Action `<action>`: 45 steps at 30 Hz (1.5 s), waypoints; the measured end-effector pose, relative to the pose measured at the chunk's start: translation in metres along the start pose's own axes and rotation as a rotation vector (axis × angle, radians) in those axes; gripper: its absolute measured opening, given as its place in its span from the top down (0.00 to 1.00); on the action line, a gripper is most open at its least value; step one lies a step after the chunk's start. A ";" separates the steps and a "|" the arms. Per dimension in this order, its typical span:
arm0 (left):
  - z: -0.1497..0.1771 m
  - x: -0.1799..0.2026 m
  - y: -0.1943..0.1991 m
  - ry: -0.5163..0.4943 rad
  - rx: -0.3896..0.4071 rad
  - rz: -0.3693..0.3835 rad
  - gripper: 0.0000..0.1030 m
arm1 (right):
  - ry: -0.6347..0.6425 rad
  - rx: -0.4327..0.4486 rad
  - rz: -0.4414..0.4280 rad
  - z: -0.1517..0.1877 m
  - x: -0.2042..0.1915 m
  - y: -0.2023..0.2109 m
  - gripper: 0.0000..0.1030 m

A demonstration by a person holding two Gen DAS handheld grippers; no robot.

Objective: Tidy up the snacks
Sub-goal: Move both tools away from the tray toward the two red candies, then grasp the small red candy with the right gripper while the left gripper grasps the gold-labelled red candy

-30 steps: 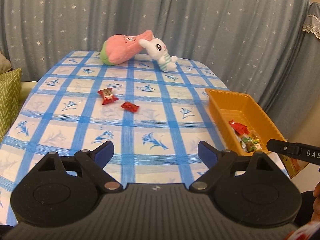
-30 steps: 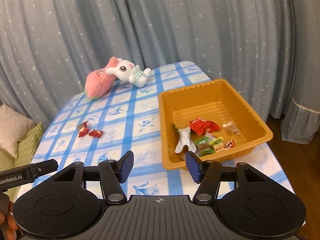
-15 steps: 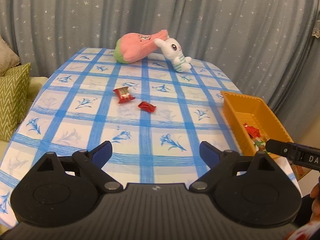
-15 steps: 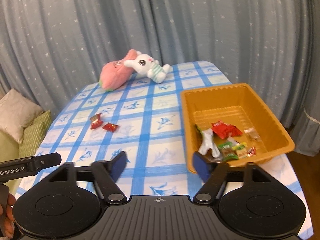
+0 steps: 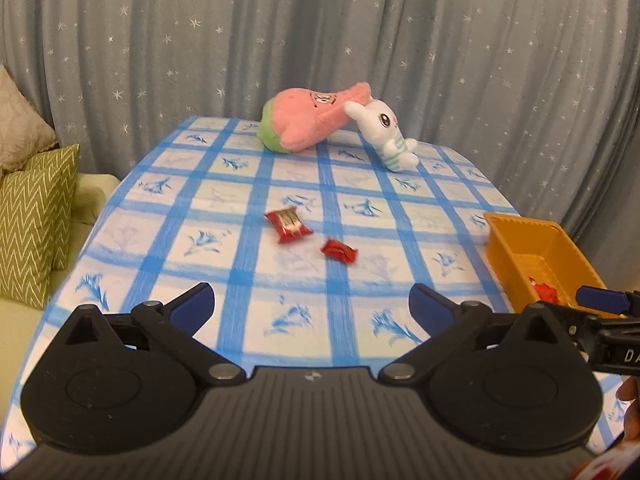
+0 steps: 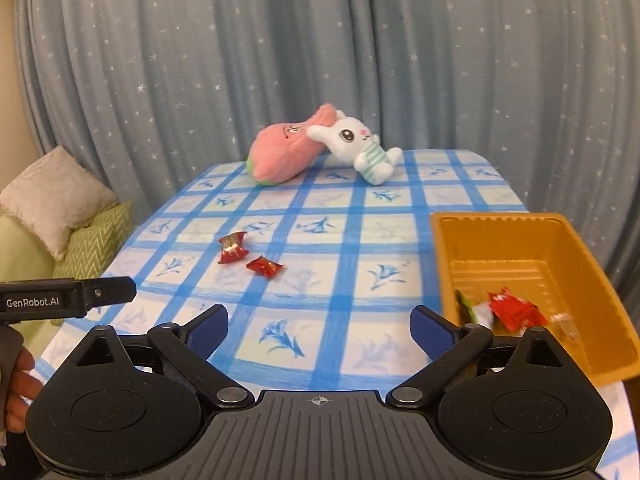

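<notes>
A grey-blue star-dotted curtain hangs behind a table covered in a blue-and-white checked cloth with flower prints. At the table's left side a green zigzag cushion and a beige cushion lie on a pale sofa. The orange plastic tray sits at the table's right edge; only the right wrist view looks fully into it and shows a red packet among other wrappers, while the left wrist view catches just one end and a red scrap inside. At the far end a pink-and-green plush toy touches a white plush rabbit in a striped shirt. Mid-table, well apart from the tray, lie a larger red snack packet with a pale label and, just beside it, a smaller red twisted candy wrapper. The left gripper and the right gripper are both spreading their blue-tipped jaws wide, with nothing between them. Each view shows the other gripper's tip at its edge.
</notes>
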State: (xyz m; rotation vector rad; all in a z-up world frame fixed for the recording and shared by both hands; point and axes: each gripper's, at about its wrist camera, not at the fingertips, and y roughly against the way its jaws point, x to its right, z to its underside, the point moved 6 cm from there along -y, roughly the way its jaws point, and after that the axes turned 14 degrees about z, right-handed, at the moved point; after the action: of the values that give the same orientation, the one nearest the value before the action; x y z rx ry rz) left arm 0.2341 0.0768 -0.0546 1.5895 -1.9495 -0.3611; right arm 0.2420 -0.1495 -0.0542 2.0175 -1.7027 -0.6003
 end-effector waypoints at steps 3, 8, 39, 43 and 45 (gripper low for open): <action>-0.006 -0.011 -0.010 -0.010 0.007 0.006 0.00 | 0.035 0.005 -0.012 -0.004 -0.010 -0.014 0.05; -0.013 -0.032 -0.032 -0.037 -0.006 -0.034 0.00 | 0.076 0.003 -0.035 -0.010 -0.027 -0.041 0.05; -0.028 -0.129 -0.143 0.001 -0.021 -0.066 0.04 | 0.427 -0.016 -0.168 -0.009 -0.118 -0.243 0.52; -0.028 -0.128 -0.147 0.008 -0.022 -0.046 0.05 | 0.434 -0.023 -0.176 -0.008 -0.120 -0.254 0.62; -0.028 -0.127 -0.150 0.006 -0.025 -0.038 0.06 | 0.437 -0.021 -0.184 -0.009 -0.122 -0.255 0.70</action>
State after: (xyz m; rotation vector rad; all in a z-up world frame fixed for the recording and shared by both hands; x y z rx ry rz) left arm 0.3840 0.1656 -0.1498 1.6122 -1.9051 -0.3943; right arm 0.4329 0.0101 -0.1889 2.1125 -1.2600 -0.2069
